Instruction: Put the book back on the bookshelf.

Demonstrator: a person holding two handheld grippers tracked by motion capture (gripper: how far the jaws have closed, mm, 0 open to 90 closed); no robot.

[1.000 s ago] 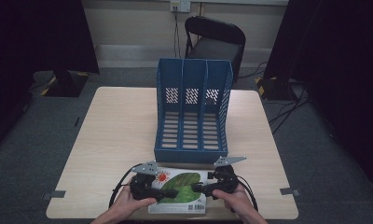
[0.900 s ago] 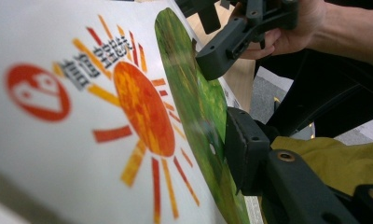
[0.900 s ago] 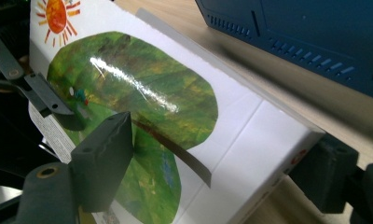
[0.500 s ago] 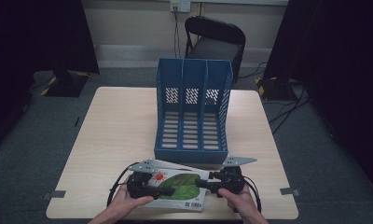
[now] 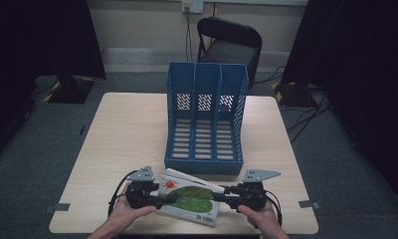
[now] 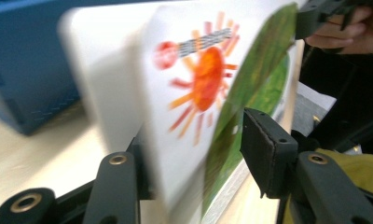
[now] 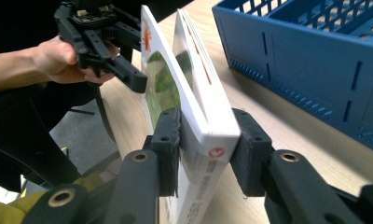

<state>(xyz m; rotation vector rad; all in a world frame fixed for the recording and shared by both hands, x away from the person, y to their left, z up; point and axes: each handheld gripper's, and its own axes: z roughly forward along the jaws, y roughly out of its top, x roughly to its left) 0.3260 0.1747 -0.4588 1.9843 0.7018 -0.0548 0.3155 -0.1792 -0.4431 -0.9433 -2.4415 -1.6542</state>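
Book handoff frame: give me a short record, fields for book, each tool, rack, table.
book: picture book, sun and green shape on cover, held between both tools in front of the rack
left tool: jaws have just been opening; book between them, right pad off the cover
right tool: jaws have just been closing; pads press on the book's corner
rack: blue, three slots, nothing in them
table: light wood

Left gripper (image 5: 173, 200) and right gripper (image 5: 218, 195): black two-jaw bodies with brass-ringed pivot screws, grey three-cornered top plates, trailing black cables; bare forearms, no sleeves.
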